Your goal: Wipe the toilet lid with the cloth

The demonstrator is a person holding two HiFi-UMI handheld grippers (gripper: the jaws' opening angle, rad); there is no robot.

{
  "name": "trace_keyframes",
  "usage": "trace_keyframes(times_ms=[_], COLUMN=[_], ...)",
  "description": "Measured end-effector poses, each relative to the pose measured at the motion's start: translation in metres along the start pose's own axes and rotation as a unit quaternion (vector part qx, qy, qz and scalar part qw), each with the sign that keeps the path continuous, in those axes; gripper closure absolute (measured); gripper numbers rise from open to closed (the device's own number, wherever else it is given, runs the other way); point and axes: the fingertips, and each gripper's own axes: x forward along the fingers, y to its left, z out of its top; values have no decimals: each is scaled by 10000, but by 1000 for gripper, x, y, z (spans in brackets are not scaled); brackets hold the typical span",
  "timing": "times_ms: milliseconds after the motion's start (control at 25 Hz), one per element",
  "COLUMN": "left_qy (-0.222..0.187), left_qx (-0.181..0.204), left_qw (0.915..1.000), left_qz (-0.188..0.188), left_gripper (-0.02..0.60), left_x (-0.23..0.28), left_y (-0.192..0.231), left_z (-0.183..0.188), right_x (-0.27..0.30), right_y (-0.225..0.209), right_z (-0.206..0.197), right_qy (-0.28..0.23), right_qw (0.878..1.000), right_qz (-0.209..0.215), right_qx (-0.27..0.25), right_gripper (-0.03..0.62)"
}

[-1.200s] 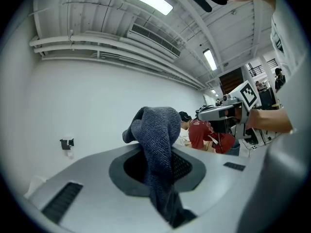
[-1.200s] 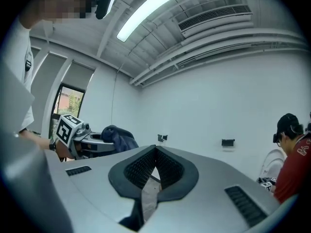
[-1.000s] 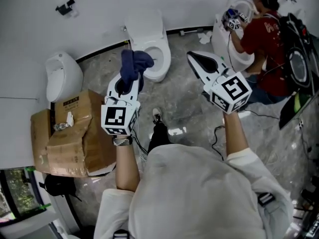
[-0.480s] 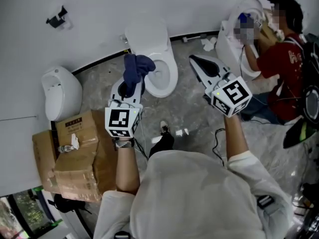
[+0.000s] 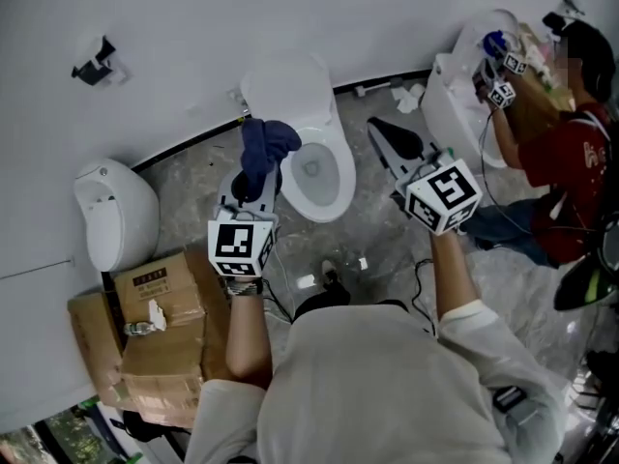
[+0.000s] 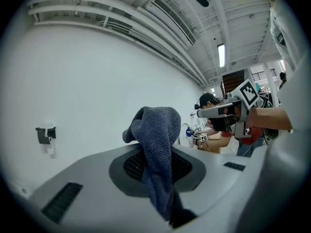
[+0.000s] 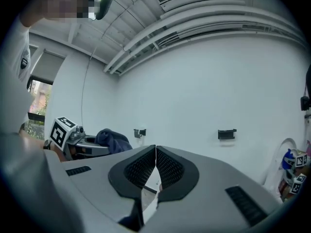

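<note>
A white toilet (image 5: 311, 138) stands against the white wall, its lid (image 5: 286, 87) raised and the bowl open. My left gripper (image 5: 253, 178) is held just left of the bowl, shut on a dark blue cloth (image 5: 265, 151) that bunches above its jaws and drapes over them in the left gripper view, cloth (image 6: 158, 154). My right gripper (image 5: 385, 131) hovers to the right of the toilet, shut with nothing between its pads. In the right gripper view the right gripper (image 7: 155, 154) points at the bare wall, with the left gripper (image 7: 85, 147) and cloth (image 7: 112, 141) at the far left.
A urinal (image 5: 111, 211) hangs on the wall at left, above stacked cardboard boxes (image 5: 155, 341). Another person in a red shirt (image 5: 571, 162) works with grippers at a second toilet (image 5: 464, 95) at right. Cables (image 5: 416, 278) lie on the grey marbled floor.
Both grippers have travelled forward toward the toilet, which now sits nearer in the head view. The cloth stays gripped in the left gripper; the right stays shut.
</note>
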Motion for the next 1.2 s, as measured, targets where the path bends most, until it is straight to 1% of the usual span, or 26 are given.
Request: trace_keyframes(times_ms=[120, 200, 320, 600, 920, 1200], left_qy=[46, 54, 103, 158, 284, 351], left_qx=[-24, -35, -40, -86, -195, -350], left_qw=[10000, 10000, 9999, 9998, 9990, 9973], left_qz=[-35, -13, 8, 116, 283, 551], left_gripper=[526, 526, 526, 526, 526, 526], left_x=[21, 35, 55, 105, 166, 224], left_y=[25, 38, 50, 80, 108, 136], left_z=[-10, -18, -33, -68, -113, -150], right_x=[29, 44, 58, 100, 150, 201], right_y=[-17, -27, -45, -86, -127, -166], right_z=[-7, -13, -24, -69, -121, -153], right_qy=[71, 70, -37, 83, 227, 251], right_qw=[9996, 9994, 9993, 9983, 9984, 9991], right_qz=[-216, -266, -361, -570, -507, -301], right_qx=[-153, -195, -55, 42, 85, 156], right_gripper=[565, 565, 563, 563, 563, 563])
